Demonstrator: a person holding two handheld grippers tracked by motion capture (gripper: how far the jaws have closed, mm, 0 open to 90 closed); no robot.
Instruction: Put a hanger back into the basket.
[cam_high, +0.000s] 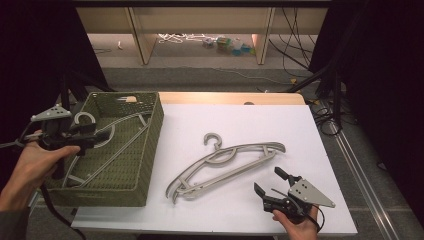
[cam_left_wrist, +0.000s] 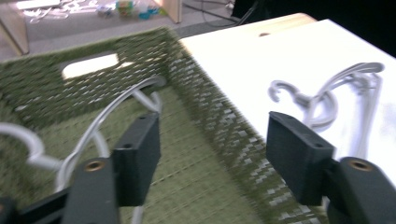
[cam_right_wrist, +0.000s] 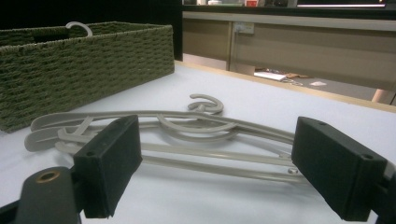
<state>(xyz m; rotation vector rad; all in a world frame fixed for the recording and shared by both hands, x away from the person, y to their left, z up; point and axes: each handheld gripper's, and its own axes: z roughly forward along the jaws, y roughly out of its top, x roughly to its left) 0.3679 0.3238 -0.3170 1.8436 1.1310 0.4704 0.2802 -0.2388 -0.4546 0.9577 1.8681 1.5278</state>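
Grey plastic hangers (cam_high: 225, 162) lie stacked on the white table top (cam_high: 260, 120), hooks pointing to the far side. My right gripper (cam_high: 267, 180) stands open just in front of their right end, nothing between its jaws; the hangers (cam_right_wrist: 196, 126) lie right ahead of it. A green woven basket (cam_high: 152, 145) sits at the table's left with another grey hanger (cam_high: 122, 137) leaning inside. My left gripper (cam_high: 102, 134) hovers open over the basket's left part, above that hanger (cam_left_wrist: 112, 112), holding nothing.
The basket's right wall (cam_left_wrist: 205, 102) separates the left gripper from the table hangers (cam_left_wrist: 327, 102). A hook (cam_right_wrist: 79, 27) sticks up above the basket (cam_right_wrist: 84, 65). A wooden strip (cam_high: 230, 97) edges the table's far side; cables and small toys (cam_high: 230, 46) lie on the floor beyond.
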